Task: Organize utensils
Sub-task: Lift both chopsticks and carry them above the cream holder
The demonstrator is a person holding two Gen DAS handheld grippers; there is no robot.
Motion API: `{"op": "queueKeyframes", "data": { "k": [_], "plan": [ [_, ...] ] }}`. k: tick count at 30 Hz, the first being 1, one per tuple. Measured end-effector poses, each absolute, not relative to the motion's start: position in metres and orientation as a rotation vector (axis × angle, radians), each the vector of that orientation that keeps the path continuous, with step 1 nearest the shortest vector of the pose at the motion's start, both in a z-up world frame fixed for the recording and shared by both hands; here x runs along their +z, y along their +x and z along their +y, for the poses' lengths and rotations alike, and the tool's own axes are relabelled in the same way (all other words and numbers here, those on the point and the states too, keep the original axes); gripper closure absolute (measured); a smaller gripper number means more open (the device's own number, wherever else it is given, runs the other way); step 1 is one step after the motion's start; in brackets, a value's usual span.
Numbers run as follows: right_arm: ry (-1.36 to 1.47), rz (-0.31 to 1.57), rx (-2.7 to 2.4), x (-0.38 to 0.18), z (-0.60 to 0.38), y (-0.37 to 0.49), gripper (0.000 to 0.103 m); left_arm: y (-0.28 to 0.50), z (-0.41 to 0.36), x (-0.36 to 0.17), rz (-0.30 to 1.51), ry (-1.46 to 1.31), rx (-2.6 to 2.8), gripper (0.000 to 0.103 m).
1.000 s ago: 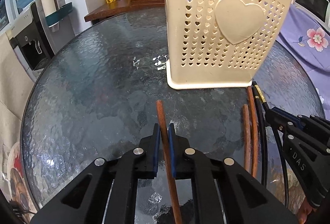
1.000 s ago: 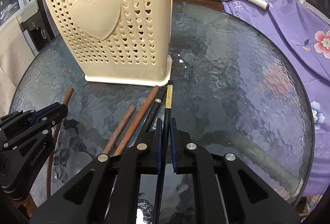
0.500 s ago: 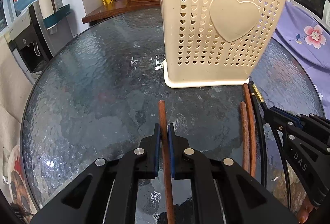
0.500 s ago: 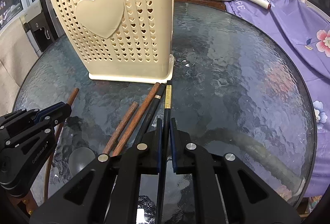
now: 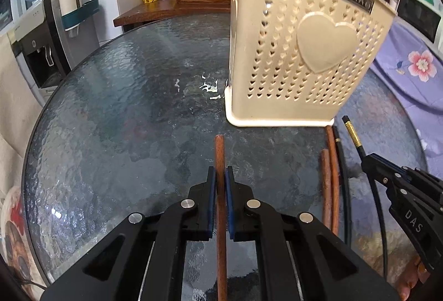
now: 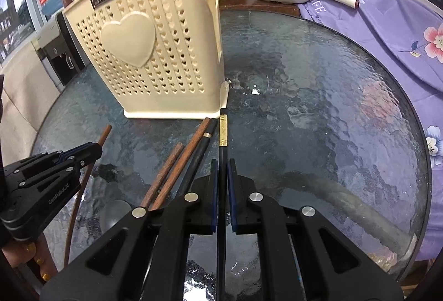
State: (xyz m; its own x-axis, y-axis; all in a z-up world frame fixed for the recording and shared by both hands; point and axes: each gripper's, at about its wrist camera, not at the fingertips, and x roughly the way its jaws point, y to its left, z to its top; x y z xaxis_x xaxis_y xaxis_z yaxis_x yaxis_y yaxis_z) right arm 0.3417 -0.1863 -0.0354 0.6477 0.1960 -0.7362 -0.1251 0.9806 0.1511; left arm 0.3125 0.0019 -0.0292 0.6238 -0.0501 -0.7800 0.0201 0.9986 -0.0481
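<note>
The round glass tabletop (image 5: 116, 112) fills most of both views, and on it the cream utensil holder (image 5: 301, 51) with the heart on its side now leans more steeply across the upper right of my left view and the upper left of my right view than it did a moment ago, so both of my cameras have tipped.

My left gripper (image 5: 220, 184) sits low in the centre of its frame, pointing forward toward the holder's base, its jaws clamped on a brown wooden chopstick (image 5: 220, 151). The stick's tip reaches up toward the holder without touching it, and it now runs straight up the frame where earlier it slanted.

My right gripper (image 6: 222, 176) sits the same way at the bottom centre of its view, jaws closed on a black chopstick with a gold band (image 6: 223, 132). Its tip lies just beside the holder's lower right corner, as before. In the left view that tip now stands clear of the others.

Left of it in the right view, two brown chopsticks (image 6: 177, 168) and another black chopstick (image 6: 203, 146) lie side by side on the glass, unmoved.
</note>
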Motion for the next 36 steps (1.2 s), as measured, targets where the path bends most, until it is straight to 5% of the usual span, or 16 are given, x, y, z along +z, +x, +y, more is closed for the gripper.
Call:
{"op": "queueKeyframes", "data": {
  "k": [36],
  "plan": [
    [0.140, 0.483, 0.423, 0.112, -0.210, 0.250, 0.096, 0.217, 0.012, 0.117, 0.525, -0.120, -0.230, 0.096]
  ]
}}
